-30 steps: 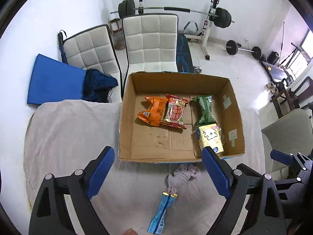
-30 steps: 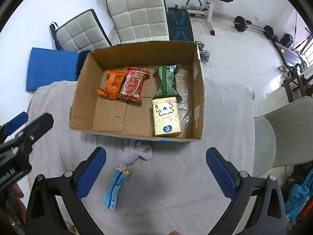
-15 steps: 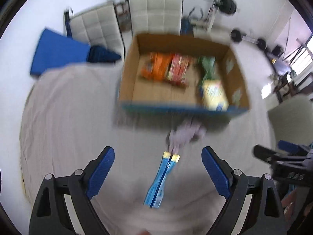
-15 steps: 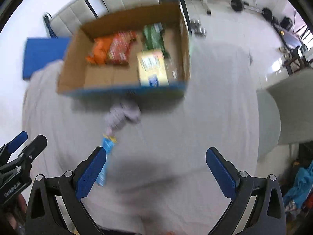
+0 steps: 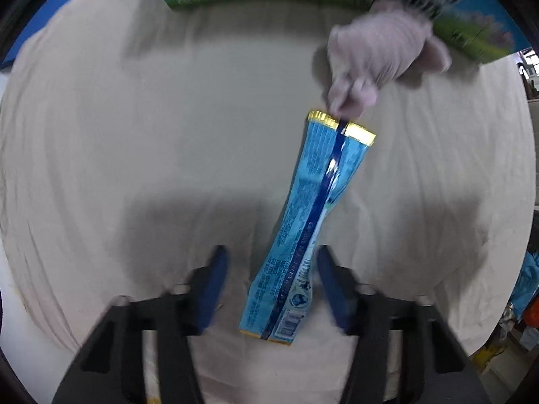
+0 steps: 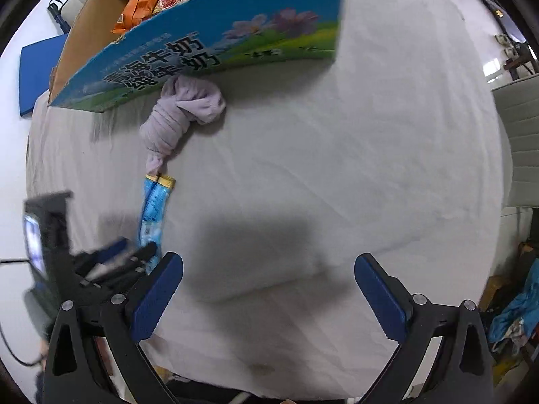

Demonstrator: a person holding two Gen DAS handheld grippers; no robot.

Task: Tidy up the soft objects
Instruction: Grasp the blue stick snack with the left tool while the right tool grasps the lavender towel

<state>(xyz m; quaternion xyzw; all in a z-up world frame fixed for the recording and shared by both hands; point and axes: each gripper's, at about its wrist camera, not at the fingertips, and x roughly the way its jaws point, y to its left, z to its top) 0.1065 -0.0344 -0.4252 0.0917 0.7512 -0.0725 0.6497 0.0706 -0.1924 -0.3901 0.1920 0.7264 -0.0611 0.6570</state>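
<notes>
A long blue snack packet (image 5: pixel 305 225) with gold ends lies on the grey cloth; its near end sits between the fingers of my left gripper (image 5: pixel 269 286), which is open around it with gaps on both sides. The packet also shows in the right wrist view (image 6: pixel 153 212). A bundled lilac cloth (image 5: pixel 380 57) lies just beyond the packet's far end, against the box; it also shows in the right wrist view (image 6: pixel 182 114). My right gripper (image 6: pixel 269 289) is open and empty over bare cloth. The left gripper (image 6: pixel 114 262) shows blurred at the lower left of the right wrist view.
A cardboard box (image 6: pixel 215 43) with a blue and green printed front wall stands at the far side of the table, holding orange and red snack bags (image 6: pixel 158 0). A blue mat (image 6: pixel 33 70) lies far left. A grey chair (image 6: pixel 518 141) stands at the right.
Both grippers have dropped low toward the table. My left gripper has moved forward onto the blue packet and narrowed around its near end. The box now looms close.
</notes>
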